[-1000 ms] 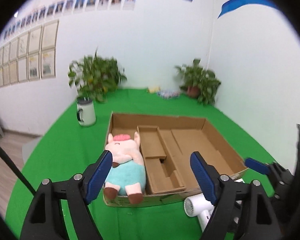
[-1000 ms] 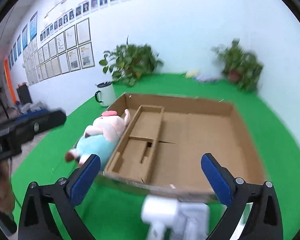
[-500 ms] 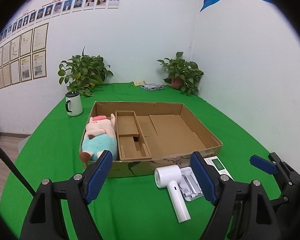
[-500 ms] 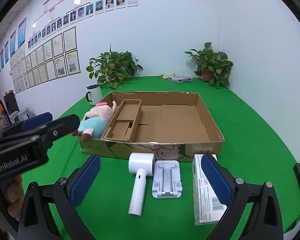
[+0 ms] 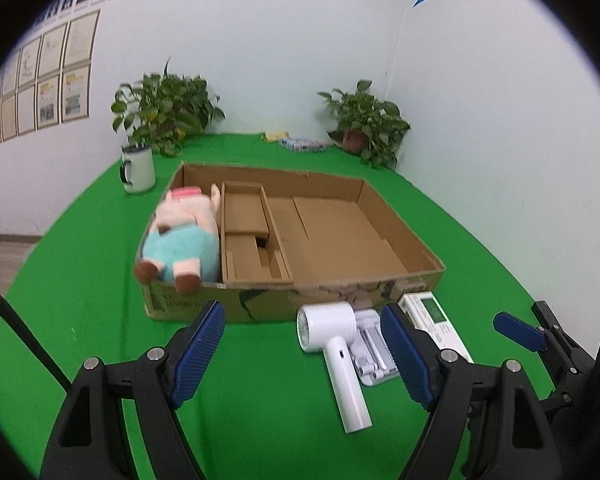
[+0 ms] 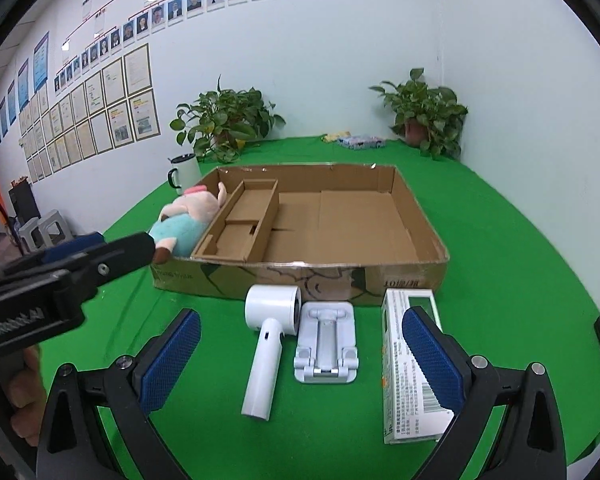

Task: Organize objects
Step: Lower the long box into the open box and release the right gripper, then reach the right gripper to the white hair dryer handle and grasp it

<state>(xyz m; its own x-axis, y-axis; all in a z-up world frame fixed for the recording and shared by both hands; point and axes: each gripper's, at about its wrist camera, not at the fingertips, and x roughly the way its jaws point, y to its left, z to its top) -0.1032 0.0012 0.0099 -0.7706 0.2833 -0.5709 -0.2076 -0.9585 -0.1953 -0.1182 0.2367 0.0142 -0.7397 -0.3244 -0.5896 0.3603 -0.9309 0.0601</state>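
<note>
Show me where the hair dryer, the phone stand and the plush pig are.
hair dryer (image 6: 274, 306), right wrist view, on its round head
phone stand (image 6: 326, 342), right wrist view, on its middle
plush pig (image 5: 184, 240), left wrist view, on its teal body

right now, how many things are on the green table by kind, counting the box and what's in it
cardboard box: 1
plush pig: 1
white hair dryer: 1
white folding stand: 1
printed carton: 1
mug: 1
potted plants: 2
small packets at the back: count unclear
total, packets aside: 8
</note>
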